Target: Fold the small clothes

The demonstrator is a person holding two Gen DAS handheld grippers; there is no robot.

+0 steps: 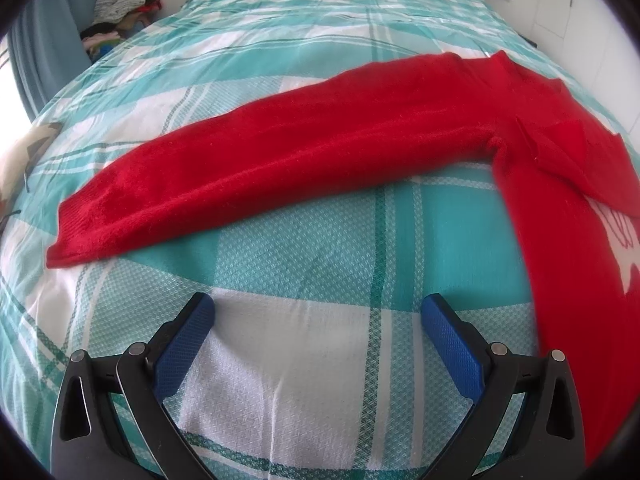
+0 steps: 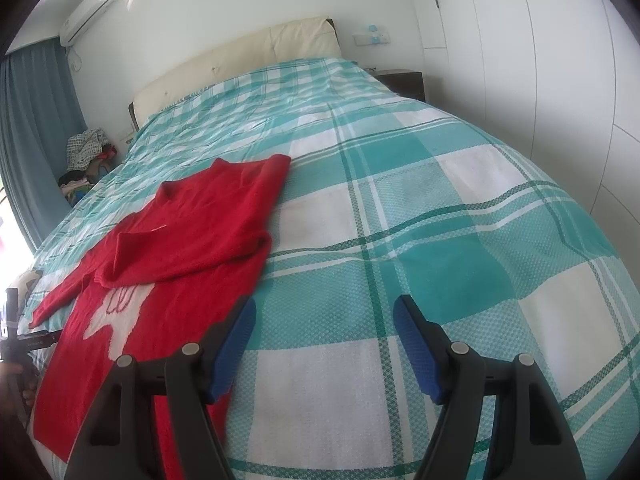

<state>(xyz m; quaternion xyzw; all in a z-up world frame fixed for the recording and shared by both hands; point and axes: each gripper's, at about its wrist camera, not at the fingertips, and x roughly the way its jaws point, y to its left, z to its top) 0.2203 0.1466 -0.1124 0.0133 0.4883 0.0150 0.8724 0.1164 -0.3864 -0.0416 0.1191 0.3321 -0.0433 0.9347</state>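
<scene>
A fuzzy red knitted sweater (image 2: 188, 232) with a white shape on its front is lying flat on a bed covered by a teal-and-white plaid woven bedspread (image 2: 400, 208). Seen from the right wrist camera, one sleeve is lying folded across the sweater's chest, and the garment is sitting toward the left side of the bed. From the left wrist camera, the other long red sleeve (image 1: 260, 172) is stretching straight out to the left across the bedspread, its cuff lying flat at the far left end.

The left gripper (image 1: 318, 312), black-framed with blue textured pads, is hovering above bare bedspread just in front of the outstretched sleeve. Its jaws are standing wide apart, with nothing between them and nothing touching the pads.

The right gripper (image 2: 324, 316), of the same build, is likewise hanging with its jaws spread wide over empty bedspread. Its left finger (image 2: 234, 344) is overlapping the sweater's right edge in the picture; whether it is touching the fabric cannot be told. Nothing is being held.

At the head of the bed a cream padded headboard (image 2: 248, 52) is showing, and a heap of mixed clothes (image 2: 86, 152) is sitting beside a blue curtain (image 2: 36, 128).
</scene>
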